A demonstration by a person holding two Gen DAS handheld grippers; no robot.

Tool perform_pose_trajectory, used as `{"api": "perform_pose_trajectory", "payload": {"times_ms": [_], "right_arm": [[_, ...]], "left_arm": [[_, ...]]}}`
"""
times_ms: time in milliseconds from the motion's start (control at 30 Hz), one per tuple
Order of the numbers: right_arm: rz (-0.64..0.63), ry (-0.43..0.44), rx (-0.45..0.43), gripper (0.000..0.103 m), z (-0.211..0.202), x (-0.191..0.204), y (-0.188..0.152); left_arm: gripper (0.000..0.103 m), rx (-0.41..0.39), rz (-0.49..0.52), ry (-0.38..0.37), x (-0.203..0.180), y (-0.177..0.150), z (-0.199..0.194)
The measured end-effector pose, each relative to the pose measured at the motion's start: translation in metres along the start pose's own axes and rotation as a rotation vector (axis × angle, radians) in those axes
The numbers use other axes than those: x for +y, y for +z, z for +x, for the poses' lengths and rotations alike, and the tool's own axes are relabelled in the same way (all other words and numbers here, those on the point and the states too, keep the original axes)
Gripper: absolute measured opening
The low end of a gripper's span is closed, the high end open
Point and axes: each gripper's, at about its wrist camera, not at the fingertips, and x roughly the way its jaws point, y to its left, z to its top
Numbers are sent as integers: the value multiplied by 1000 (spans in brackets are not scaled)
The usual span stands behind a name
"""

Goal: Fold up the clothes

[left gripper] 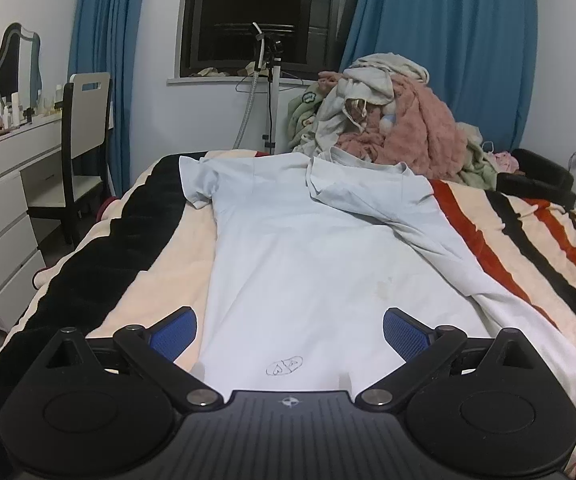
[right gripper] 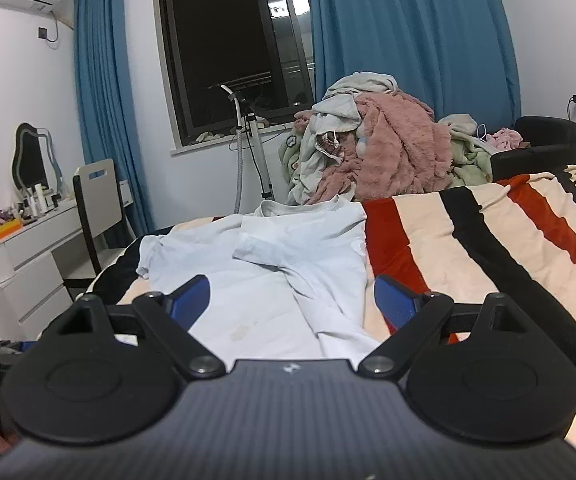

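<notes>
Pale blue cotton T-shirt [left gripper: 295, 248] lies spread on the striped fleece bed blanket [left gripper: 527, 232], right sleeve folded inward toward 12 o'clock; both the left claw [left gripper: 289, 334] and right claw [right gripper: 288, 300] hover apart, empty, likely ready to pinch the hem.

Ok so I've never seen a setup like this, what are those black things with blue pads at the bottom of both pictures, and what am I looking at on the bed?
Those are two hand-held grippers, each with a fisheye camera looking forward along its fingers. One picture comes from the left gripper, the other from the right gripper. Both are open and hold nothing. Ahead of them a pale blue short-sleeved T-shirt lies on a striped cream, black and red blanket, with one sleeve and side already folded across its middle. Behind it sits a heap of unfolded clothes with a pink fluffy piece. The blue curtains frame a dark window.
</notes>
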Motion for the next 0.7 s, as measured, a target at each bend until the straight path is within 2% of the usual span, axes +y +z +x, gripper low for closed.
{"api": "perform_pose_trajectory", "payload": {"times_ms": [367, 533, 700], "right_arm": [[63, -69, -35, 91, -11, -52, 24], [135, -108, -45, 91, -11, -81, 22], [201, -142, -52, 91, -10, -106, 19]], "left_arm": [[95, 47, 78, -40, -28, -7, 8], [90, 107, 100, -108, -58, -11, 17], [86, 141, 151, -188, -108, -14, 28]]}}
